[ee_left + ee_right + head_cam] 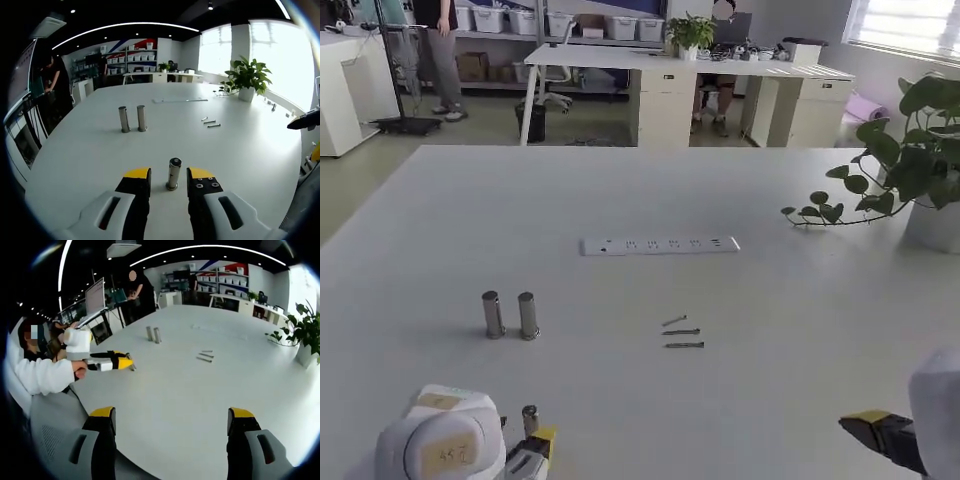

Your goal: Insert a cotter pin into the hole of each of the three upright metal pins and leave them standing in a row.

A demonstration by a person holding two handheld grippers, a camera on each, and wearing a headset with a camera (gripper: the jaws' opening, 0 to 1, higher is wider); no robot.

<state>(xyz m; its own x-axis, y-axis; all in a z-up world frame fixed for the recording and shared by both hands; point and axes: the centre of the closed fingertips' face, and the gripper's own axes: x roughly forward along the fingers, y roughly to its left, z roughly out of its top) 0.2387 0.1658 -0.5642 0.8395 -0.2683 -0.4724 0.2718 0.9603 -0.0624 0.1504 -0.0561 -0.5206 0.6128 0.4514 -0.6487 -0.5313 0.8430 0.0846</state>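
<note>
The left gripper is released, its jaws parted on either side of one metal pin, which stands upright on the tabletop between them with a small gap on each side. The other two metal pins stand upright side by side farther out, and the three cotter pins lie loose to their right, short of a power strip. The right gripper is spread wide, grasping nothing.
</note>
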